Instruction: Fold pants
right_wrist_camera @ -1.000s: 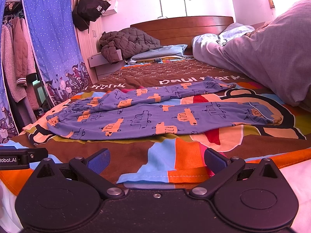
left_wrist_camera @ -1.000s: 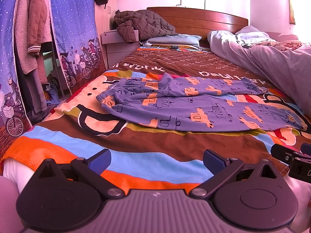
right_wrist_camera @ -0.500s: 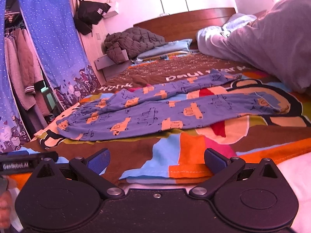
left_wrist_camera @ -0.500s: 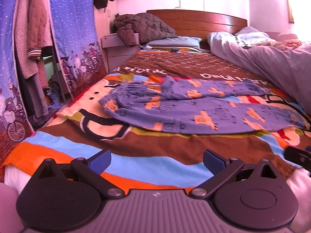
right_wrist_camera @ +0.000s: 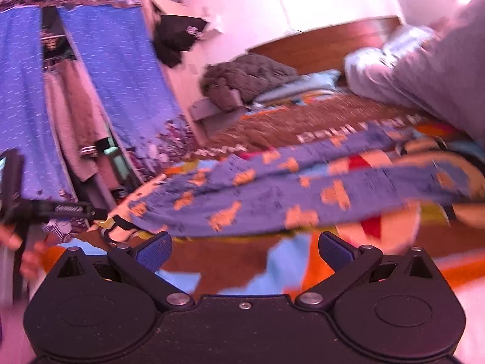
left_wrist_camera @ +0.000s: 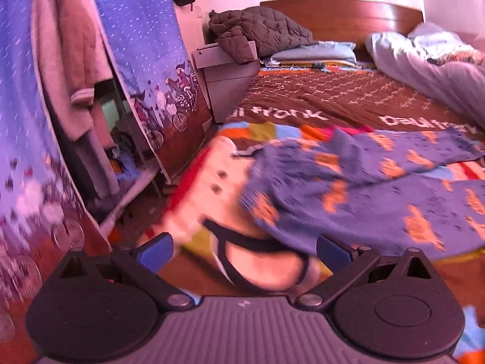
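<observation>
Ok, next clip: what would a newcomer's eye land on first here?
The blue pants with orange cars, spread flat across the loud cartoon bedspread. Both grippers, left and right, hang open just short of them. A brown quilted jacket is heaped by the headboard.

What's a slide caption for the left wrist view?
Open left gripper near the waistband end of blue car-print pants spread flat on a colorful bedspread, nothing grasped yet.

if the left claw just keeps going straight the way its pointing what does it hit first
Most likely the bedspread, right at the black-outlined cartoon patch between its open fingers, and just beyond that the waistband end of the blue pants. The left claw holds nothing. Motion blur makes depth uncertain.
</observation>
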A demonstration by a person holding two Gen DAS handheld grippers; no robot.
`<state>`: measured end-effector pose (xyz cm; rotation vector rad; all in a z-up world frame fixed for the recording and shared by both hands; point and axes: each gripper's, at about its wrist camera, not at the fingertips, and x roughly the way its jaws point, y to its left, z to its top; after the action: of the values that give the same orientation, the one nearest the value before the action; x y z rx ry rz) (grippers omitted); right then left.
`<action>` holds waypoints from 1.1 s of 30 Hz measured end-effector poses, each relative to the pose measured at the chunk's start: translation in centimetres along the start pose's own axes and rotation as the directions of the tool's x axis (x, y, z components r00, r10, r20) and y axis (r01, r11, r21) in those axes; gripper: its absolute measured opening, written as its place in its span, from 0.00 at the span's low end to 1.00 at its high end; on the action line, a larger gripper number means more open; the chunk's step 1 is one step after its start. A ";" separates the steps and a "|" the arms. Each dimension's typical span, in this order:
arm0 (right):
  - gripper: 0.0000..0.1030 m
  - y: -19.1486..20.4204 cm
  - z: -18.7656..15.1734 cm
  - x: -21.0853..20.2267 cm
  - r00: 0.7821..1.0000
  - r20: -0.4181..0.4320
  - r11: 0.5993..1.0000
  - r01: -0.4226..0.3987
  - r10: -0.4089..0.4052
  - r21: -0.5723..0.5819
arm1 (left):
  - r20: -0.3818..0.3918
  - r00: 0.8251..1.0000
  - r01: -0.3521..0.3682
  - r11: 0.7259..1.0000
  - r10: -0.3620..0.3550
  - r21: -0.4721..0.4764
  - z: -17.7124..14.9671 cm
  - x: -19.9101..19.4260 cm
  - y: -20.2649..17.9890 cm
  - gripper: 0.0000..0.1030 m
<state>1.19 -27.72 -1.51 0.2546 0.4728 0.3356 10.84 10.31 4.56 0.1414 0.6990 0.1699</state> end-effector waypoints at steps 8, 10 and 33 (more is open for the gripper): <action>0.99 -1.6 9.1 7.9 0.994 -0.103 0.964 -0.044 0.017 -0.263 | -0.106 0.994 -0.008 0.993 0.021 0.117 9.0 11.4 2.4 1.00; 0.99 -1.8 11.5 12.1 0.985 -0.174 0.943 -0.069 0.012 -0.324 | -0.124 0.992 0.023 0.990 -0.006 0.136 10.8 14.9 2.2 1.00; 0.49 -0.8 18.1 46.9 0.867 -0.496 0.777 -0.278 -0.051 -0.565 | -0.384 0.890 0.372 0.881 -0.248 0.294 15.8 34.0 -4.8 0.53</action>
<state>49.40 -13.90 -5.00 -0.4763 0.8196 0.6713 47.14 11.38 -5.68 0.3540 1.0830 -0.2601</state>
